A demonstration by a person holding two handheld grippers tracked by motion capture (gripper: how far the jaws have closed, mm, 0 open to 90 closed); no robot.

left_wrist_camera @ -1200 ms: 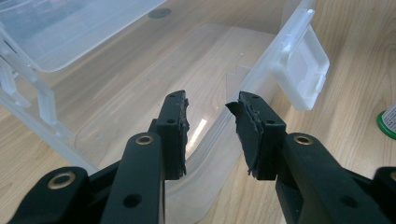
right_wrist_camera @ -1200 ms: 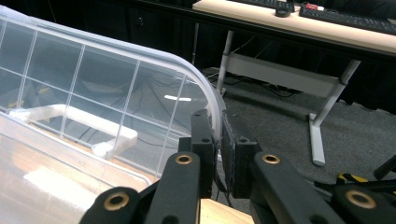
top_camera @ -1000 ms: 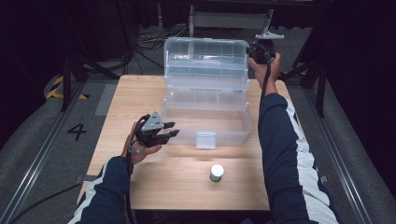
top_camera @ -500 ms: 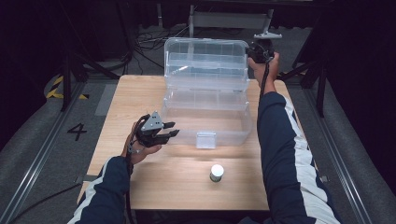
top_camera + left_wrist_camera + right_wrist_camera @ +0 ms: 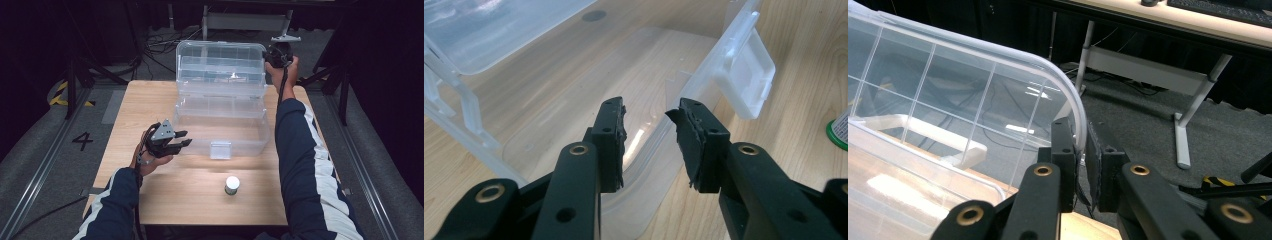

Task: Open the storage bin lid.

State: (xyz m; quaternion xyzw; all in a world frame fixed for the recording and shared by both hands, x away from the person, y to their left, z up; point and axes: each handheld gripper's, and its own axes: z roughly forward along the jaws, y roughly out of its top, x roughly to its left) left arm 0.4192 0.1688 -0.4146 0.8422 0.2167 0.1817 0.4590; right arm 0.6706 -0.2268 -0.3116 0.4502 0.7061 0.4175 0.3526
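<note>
A clear plastic toolbox stands on the wooden table with its lid swung up and back. My right gripper is at the lid's upper right corner, shut on the lid's rim; in the right gripper view the curved rim runs down between the jaws of the right gripper. My left gripper hovers at the box's front left corner, open, with nothing between its jaws. The left gripper faces the box's bottom tub and its white latch.
A small jar with a white cap stands on the table in front of the box, and its green-rimmed edge is at the right of the left gripper view. Beyond the table are dark floor, cables and a desk frame.
</note>
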